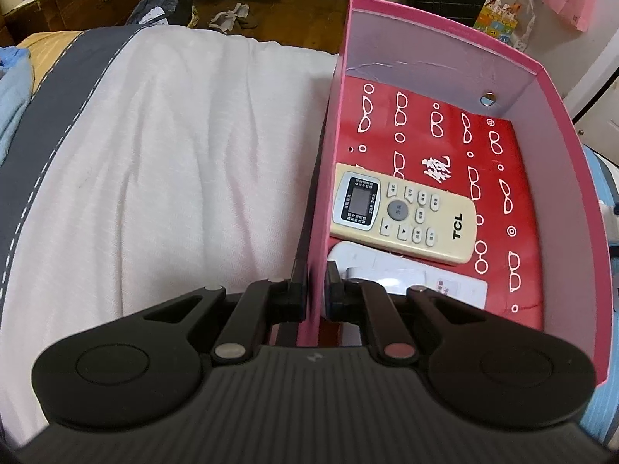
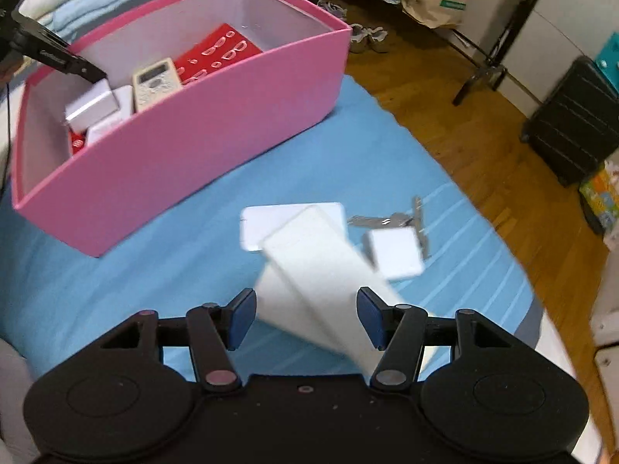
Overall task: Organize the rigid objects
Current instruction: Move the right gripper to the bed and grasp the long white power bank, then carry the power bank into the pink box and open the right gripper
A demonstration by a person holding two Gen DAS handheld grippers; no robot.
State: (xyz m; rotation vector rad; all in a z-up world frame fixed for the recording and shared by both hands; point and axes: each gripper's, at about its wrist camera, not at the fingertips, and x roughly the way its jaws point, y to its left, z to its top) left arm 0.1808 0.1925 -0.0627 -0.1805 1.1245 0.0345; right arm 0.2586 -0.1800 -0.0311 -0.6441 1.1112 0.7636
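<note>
Left claw (image 1: 314,290) clamped on pink box (image 1: 572,201) wall, right claw (image 2: 307,319) spread above white remote (image 2: 329,270)

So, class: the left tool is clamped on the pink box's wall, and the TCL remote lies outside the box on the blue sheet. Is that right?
Not quite. The TCL remote lies inside the pink box, on the red glasses-print item, as the left wrist view shows. The rest holds: the left tool is clamped on the box's wall.

Wooden floor (image 2: 483,147), black suitcase (image 2: 572,123) nearby
</note>
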